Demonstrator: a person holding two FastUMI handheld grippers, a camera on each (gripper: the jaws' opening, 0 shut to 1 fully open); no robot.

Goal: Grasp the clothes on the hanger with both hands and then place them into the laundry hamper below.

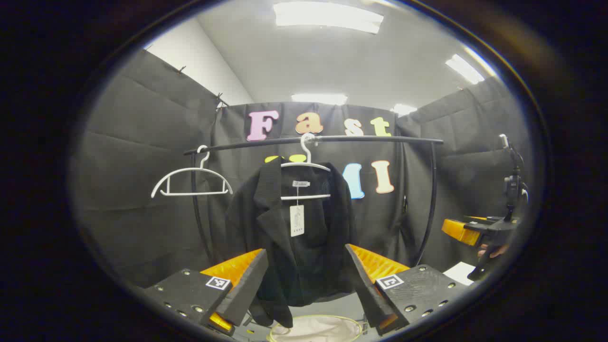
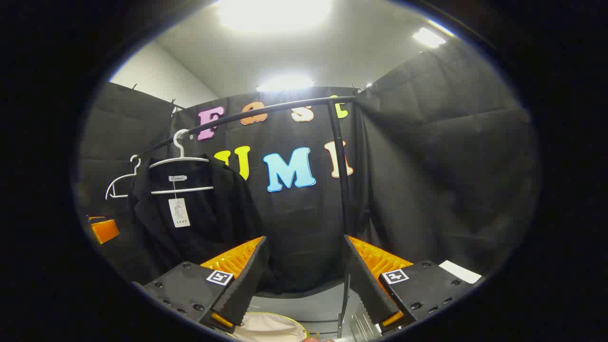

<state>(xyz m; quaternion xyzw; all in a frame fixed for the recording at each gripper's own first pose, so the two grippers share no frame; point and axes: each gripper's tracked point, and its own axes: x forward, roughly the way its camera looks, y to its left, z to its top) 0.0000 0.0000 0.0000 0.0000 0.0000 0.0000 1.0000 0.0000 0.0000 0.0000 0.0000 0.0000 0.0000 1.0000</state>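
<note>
Left gripper (image 1: 306,285) is held wide open with nothing between its fingers. Straight ahead of it, close by, the black jacket (image 1: 294,237) is seen hanging long-ways down from a white hanger (image 1: 305,166). The laundry hamper (image 1: 316,328) sits just below. Right gripper (image 2: 304,280) is spread open too, but the jacket (image 2: 199,223) lies off to its left, farther away.

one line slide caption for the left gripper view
Open left gripper faces a black jacket hanging on a white hanger.
</note>
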